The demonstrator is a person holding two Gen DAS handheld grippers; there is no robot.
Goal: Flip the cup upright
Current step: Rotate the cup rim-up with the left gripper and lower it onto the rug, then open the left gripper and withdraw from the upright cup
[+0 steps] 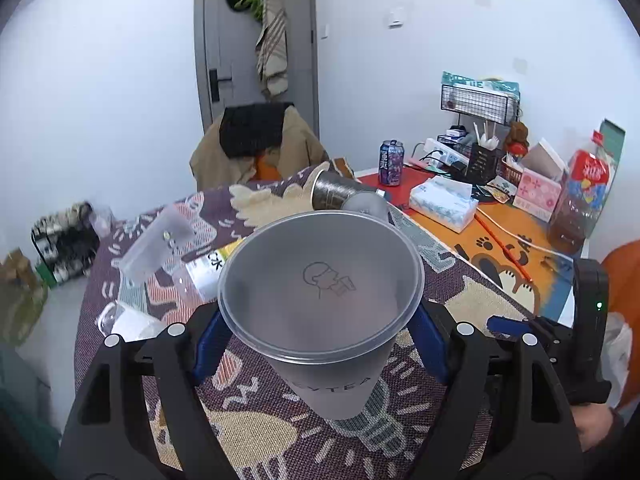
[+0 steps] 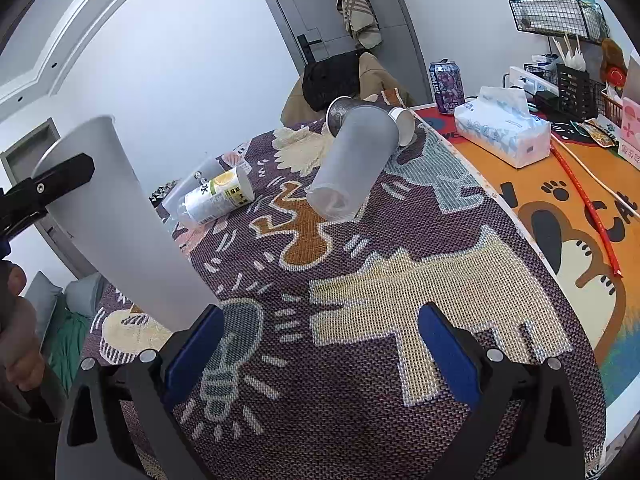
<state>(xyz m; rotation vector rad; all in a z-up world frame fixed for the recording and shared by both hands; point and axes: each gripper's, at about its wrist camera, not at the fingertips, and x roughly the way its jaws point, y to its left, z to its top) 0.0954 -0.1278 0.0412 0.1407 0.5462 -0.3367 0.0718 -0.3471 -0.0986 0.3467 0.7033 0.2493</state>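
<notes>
A frosted grey HEYTEA cup (image 1: 320,300) stands mouth-up between the blue pads of my left gripper (image 1: 320,344), which is shut on it just below the rim. In the right wrist view the same cup (image 2: 120,232) rises at the left, base on the patterned cloth (image 2: 400,320), with a left finger (image 2: 52,184) across its top. My right gripper (image 2: 320,352) is open and empty over the cloth. A second frosted cup (image 2: 352,164) lies on its side further back, beside a dark paper cup (image 2: 340,114) and a white cup (image 2: 404,124).
A clear lemon-label bottle (image 2: 218,198) and another clear cup (image 2: 192,184) lie at the left of the cloth. A tissue box (image 2: 504,132), a purple can (image 2: 446,86), a red straw (image 2: 584,200) and wire racks (image 2: 560,16) are on the orange mat at right.
</notes>
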